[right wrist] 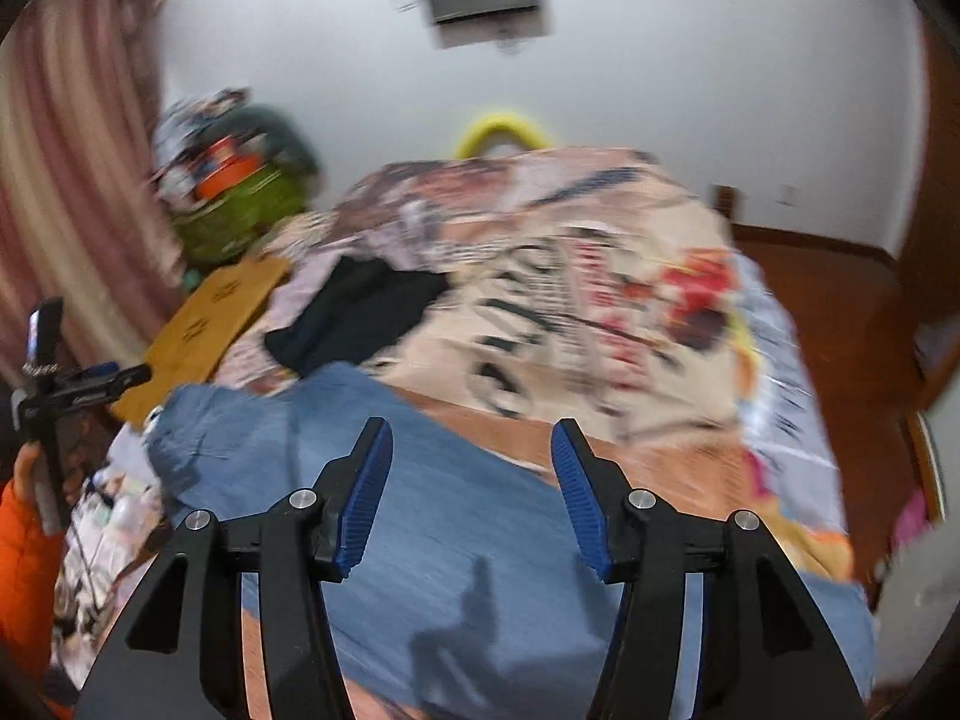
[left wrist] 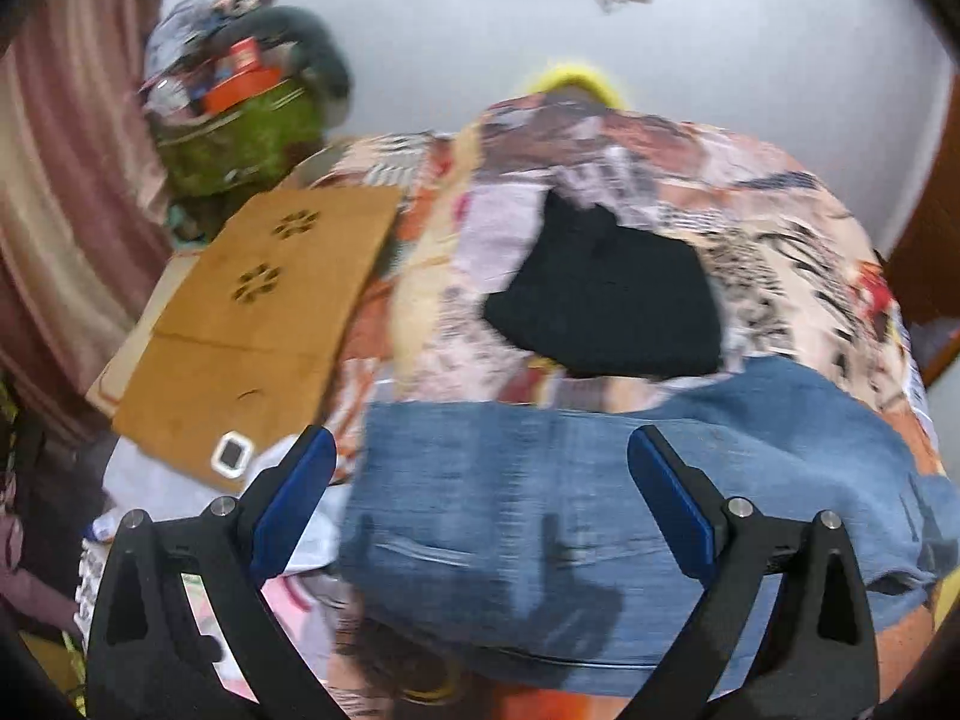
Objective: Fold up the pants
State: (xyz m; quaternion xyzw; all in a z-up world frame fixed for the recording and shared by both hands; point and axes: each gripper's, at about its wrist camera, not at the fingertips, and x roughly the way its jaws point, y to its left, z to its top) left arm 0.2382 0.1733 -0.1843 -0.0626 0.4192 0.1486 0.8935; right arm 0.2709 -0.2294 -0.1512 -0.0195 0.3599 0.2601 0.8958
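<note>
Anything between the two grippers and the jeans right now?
Nothing visible. The left gripper and right gripper both stand open above the blue jeans on the patterned bedspread, with only air below the pads. The black garment lies just past the jeans, and the cardboard sheet off to the side.

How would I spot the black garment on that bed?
Start at the bed's patterned bedspread. Near its middle, just beyond the blue jeans and right of the brown cardboard sheet, lies the folded black garment. It is the only plain dark piece there.
</note>
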